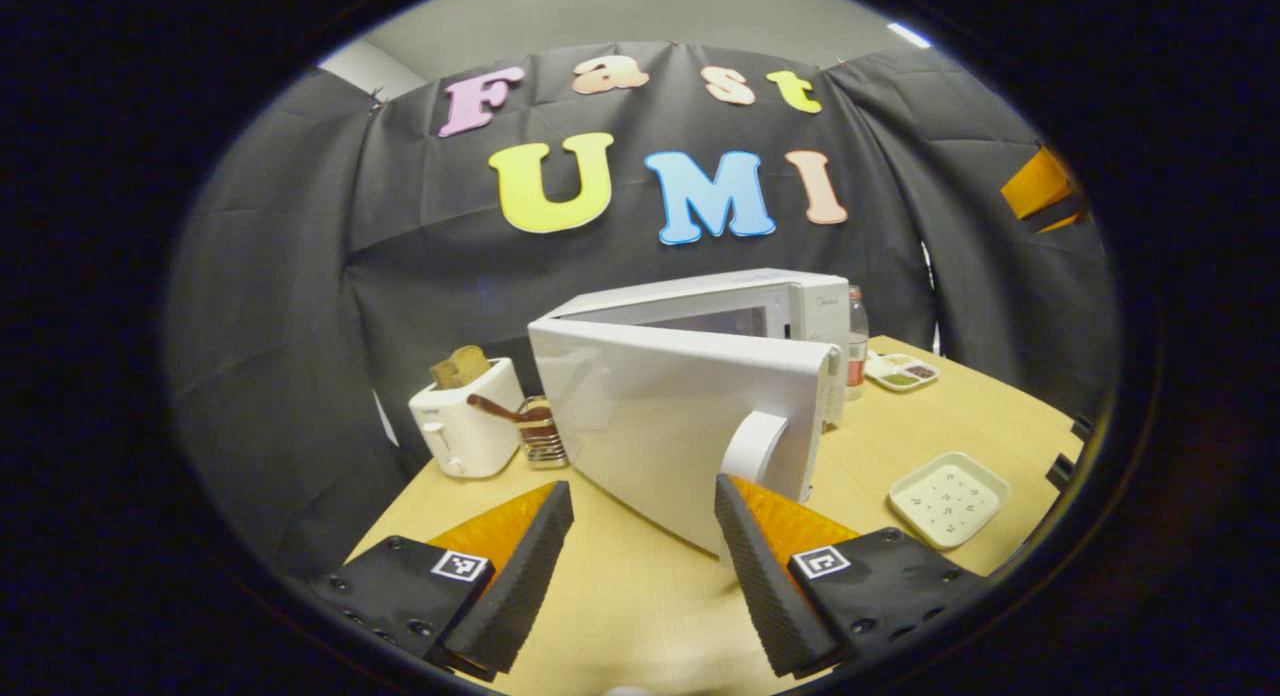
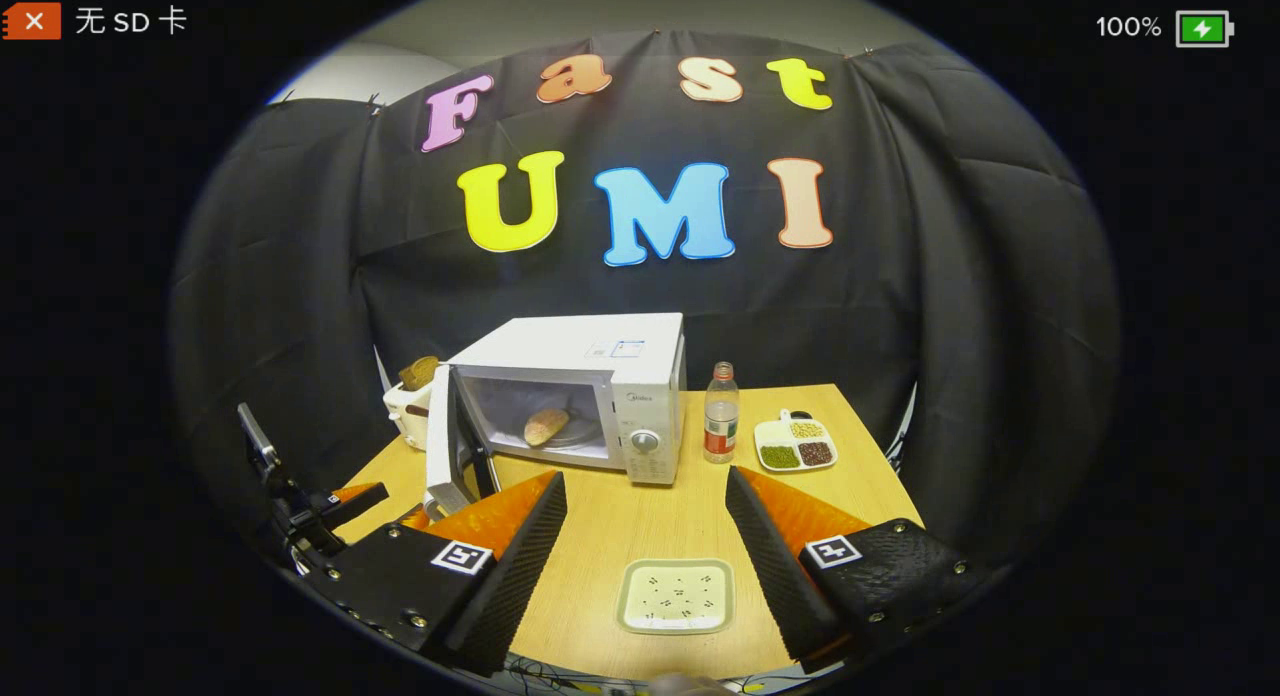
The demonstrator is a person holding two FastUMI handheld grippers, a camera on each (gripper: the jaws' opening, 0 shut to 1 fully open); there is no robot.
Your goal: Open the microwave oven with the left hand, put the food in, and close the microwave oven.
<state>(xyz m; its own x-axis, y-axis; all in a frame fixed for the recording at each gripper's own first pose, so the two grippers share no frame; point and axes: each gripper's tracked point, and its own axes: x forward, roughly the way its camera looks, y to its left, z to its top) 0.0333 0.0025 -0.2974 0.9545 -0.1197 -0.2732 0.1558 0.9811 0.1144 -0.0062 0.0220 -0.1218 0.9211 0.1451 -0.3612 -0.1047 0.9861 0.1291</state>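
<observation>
Nearest me, the right gripper [image 2: 645,521] hangs with fingers spread wide and empty above the square dish [image 2: 676,596] at the bench's [image 2: 600,521] front edge. My left gripper [image 1: 645,536] is just as wide, empty, one finger tip beside the handle [image 1: 752,446] of the open microwave door [image 1: 660,421]. Farther back, the bread roll [image 2: 546,426] lies inside the microwave [image 2: 590,396]. I can't read its labels.
</observation>
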